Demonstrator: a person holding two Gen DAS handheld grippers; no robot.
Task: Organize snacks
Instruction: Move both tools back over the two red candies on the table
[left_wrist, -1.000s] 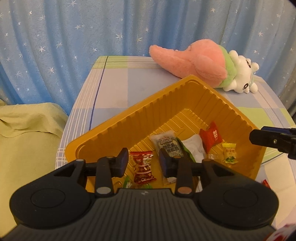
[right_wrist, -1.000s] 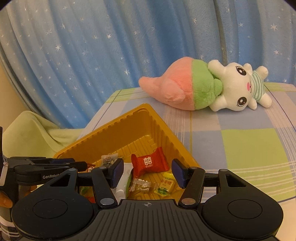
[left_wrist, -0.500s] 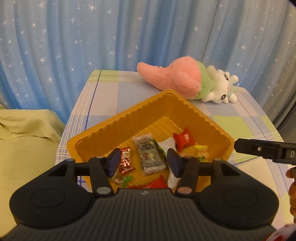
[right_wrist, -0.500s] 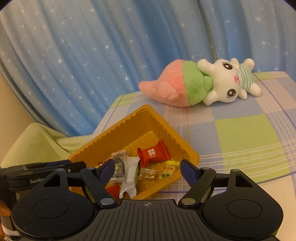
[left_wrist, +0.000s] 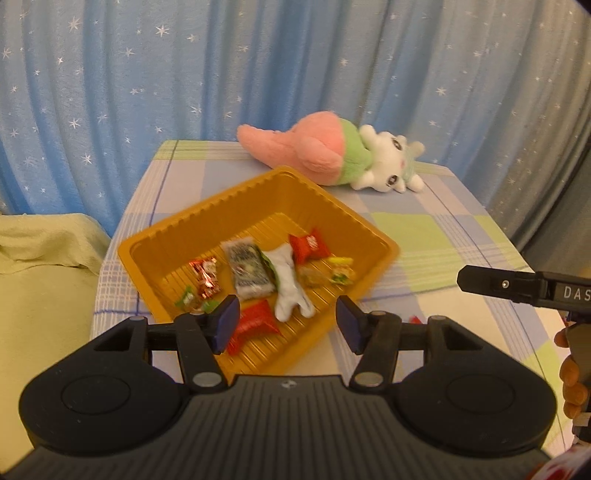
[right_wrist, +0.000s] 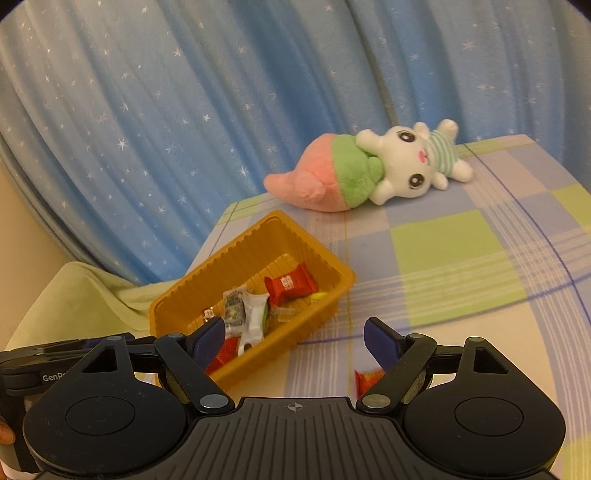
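Red snack packet (right_wrist: 369, 380) outside the tray (right_wrist: 321, 317), right wrist view only.

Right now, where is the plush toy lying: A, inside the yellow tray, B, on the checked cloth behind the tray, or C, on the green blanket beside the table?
B: the plush toy lies on the checked cloth, beyond the yellow tray, touching neither it nor the snacks.

Each handheld unit has a matte black ribbed housing with 2 round caps and a small crosshair mark at centre. The left tongs (left_wrist: 286, 323) and right tongs (right_wrist: 294, 339) carry dark blue pads on black linkage arms with silver pivot screws. White lettering marks the side rails.
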